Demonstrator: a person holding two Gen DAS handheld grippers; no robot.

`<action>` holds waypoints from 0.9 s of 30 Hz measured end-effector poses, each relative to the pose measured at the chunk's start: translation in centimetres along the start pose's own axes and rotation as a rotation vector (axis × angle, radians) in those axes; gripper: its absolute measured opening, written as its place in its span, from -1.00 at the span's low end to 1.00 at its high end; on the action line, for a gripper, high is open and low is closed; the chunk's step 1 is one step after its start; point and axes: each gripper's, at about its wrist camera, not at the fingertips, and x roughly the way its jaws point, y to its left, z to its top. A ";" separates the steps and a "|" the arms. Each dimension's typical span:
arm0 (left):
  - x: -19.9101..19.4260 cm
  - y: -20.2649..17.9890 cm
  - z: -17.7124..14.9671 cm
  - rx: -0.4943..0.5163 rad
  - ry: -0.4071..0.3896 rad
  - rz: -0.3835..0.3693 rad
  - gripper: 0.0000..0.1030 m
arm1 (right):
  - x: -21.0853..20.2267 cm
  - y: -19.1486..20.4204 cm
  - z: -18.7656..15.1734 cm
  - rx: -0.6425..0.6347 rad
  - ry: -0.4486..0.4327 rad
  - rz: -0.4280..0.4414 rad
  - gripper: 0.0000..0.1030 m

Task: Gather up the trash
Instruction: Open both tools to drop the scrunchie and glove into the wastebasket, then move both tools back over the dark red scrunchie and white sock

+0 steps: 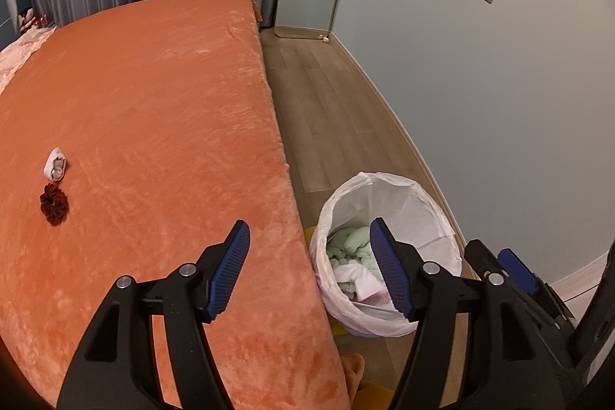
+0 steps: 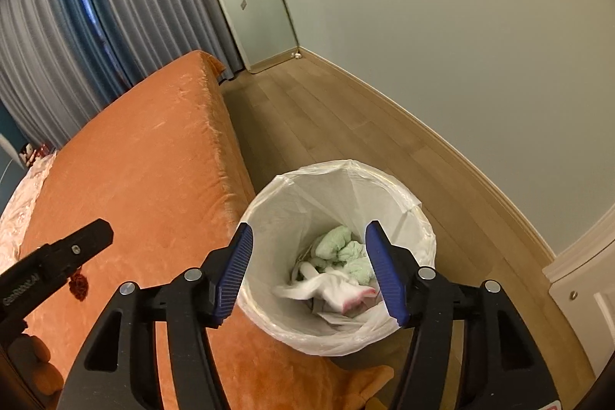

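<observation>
Both claws gape wide, empty: right claw [image 2: 309, 266] over the lined bin [image 2: 419, 214], left claw [image 1: 307, 266] at the bed [image 1: 153, 95] edge; a scrunchie [image 1: 54, 203] and wad [image 1: 55, 169] lie beyond.

One lined bin [image 2: 338, 256], one white wad [image 1: 55, 168], one dark red scrunchie [image 1: 54, 202], one bed [image 1: 153, 102].

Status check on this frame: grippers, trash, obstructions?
Left gripper open, empty. Right gripper open over bin. White scrap on bed. Nothing blocking.
</observation>
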 end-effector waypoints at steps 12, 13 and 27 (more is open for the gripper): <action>-2.1 3.7 -0.8 -0.054 -0.018 0.018 0.22 | -1.0 4.1 -1.3 -0.067 0.008 0.023 0.27; -2.3 4.2 -0.8 -0.060 -0.019 0.020 0.25 | -1.1 4.6 -1.5 -0.076 0.009 0.026 0.29; -4.6 10.6 -2.1 -0.164 -0.035 0.065 0.27 | -1.7 10.8 -3.8 -0.189 0.031 0.061 0.35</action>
